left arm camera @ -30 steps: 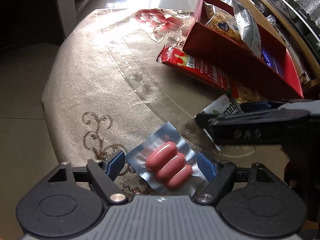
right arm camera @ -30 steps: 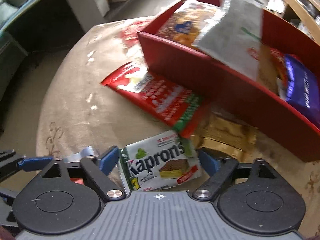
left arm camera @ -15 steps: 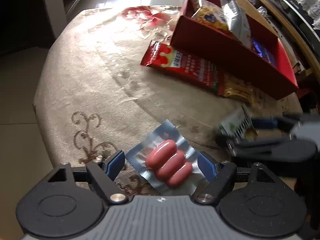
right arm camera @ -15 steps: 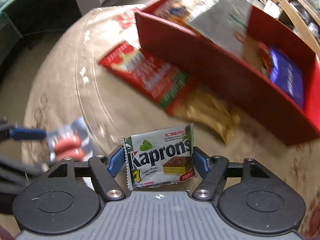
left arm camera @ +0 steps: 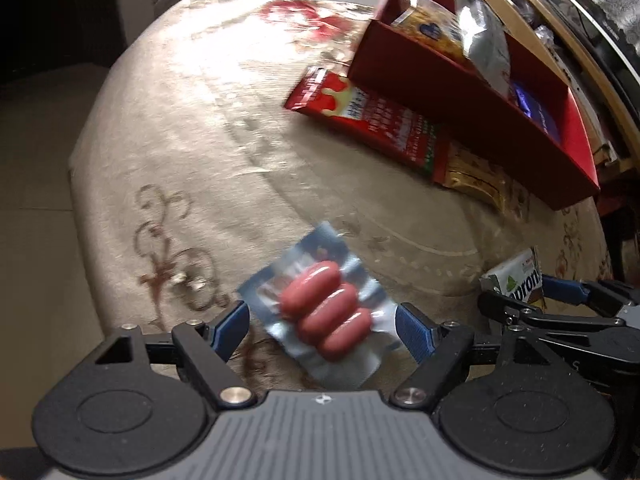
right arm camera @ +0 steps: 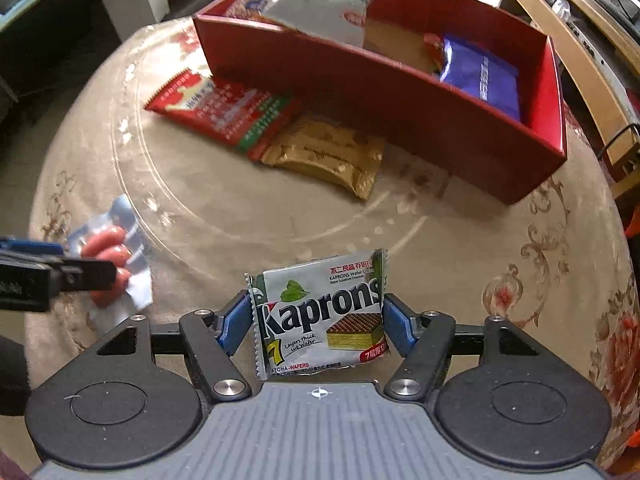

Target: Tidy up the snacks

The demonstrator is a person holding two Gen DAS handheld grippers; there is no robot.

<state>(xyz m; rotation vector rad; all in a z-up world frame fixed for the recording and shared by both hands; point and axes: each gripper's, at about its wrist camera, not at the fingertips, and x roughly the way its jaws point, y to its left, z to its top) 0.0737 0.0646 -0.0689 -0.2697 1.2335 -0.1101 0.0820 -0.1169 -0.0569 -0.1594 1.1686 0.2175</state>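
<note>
**Two packets gripped, red box ahead**

The wafer packet (right arm camera: 320, 312) sits pinched between the blue pads of the right claw (right arm camera: 318, 322), which has just closed on it; it appears lifted off the worktop (right arm camera: 240, 200), on the near side of the red box (right arm camera: 360, 76). The sausage pack (left arm camera: 328, 312) lies between the pads of the left claw (left arm camera: 322, 330), further from the red box; its foil edges seem to touch both pads, so I judge it held. Against the red box's front wall lie a red packet (right arm camera: 224, 108) and a gold packet (right arm camera: 328, 152). To do this well, carry each packet clear over the box's front wall, find a free gap beside the blue bag (right arm camera: 484, 76), then release low.
</note>
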